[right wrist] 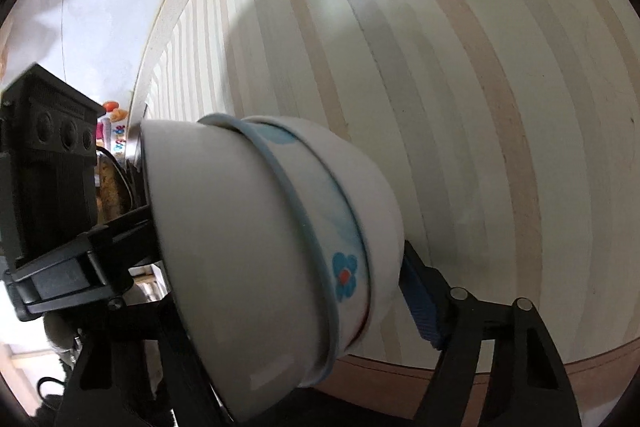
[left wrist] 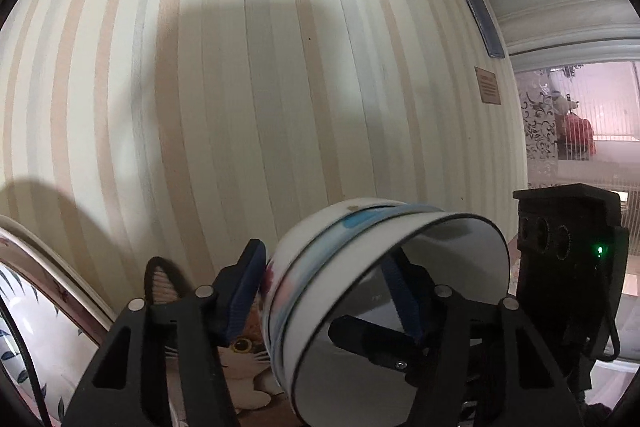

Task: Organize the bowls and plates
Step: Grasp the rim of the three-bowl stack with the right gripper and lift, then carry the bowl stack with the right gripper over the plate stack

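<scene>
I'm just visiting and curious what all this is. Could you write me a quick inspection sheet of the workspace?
Surface: cat-print cloth below the bowls; contact not visible.
Job's things: nested bowls, white with blue bands, tipped on their side.
Clutter: curved pink-trimmed rim at left, possibly a plate.
Grippers: left gripper pinches the bowls, one finger outside, one inside. Right gripper has one pad beside the bowls' base, the other hidden.
Cables: black cable at the left edge.
Surroundings: striped wall, lace curtain.
</scene>
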### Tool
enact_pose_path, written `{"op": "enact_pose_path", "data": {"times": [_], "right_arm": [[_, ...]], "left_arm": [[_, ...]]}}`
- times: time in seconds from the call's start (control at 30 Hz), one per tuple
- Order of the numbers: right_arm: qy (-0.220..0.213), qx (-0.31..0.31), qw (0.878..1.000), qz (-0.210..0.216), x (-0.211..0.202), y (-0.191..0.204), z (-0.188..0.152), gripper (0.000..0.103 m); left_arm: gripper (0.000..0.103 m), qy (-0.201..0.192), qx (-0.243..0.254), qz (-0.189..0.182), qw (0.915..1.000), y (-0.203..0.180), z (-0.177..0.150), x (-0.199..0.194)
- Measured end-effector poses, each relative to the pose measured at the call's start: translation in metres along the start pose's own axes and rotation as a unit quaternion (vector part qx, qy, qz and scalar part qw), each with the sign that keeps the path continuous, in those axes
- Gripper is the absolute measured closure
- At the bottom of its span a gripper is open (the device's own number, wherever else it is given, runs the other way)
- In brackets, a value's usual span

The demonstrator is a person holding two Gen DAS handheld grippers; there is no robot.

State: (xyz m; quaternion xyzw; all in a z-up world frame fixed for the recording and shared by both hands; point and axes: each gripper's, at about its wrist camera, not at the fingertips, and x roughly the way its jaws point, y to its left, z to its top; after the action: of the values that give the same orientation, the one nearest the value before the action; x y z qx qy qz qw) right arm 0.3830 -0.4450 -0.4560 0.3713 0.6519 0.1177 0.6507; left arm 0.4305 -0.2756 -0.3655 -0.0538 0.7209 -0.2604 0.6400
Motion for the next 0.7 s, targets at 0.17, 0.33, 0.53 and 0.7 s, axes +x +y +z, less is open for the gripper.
{"op": "enact_pose_path", "data": {"times": [0.17,0.33,0.53,0.7], "right_arm": [[-0.01,-0.004,1.0,-0.007,0.001,0.001,-0.002,0.035],[-0.012,0.0,1.0,-0.008,0.003,0.004,0.001,0.035],[-0.006,0.0,1.0,-0.005,-0.002,-0.001,-0.001,0.035],[0.001,0.008,1.0,0.002,-0.001,-0.001,-0.004,0.035]], "left_arm": [[0.047,-0.012,-0.006,0.005,0.9999,0.0,-0.005,-0.001],[0.05,-0.017,-0.019,0.004,0.9997,0.005,-0.007,-0.005],[0.05,-0.022,-0.027,0.004,0.9994,0.008,-0.011,-0.012],[0.05,-0.02,-0.03,0.012,0.9993,0.007,-0.013,-0.017]]}}
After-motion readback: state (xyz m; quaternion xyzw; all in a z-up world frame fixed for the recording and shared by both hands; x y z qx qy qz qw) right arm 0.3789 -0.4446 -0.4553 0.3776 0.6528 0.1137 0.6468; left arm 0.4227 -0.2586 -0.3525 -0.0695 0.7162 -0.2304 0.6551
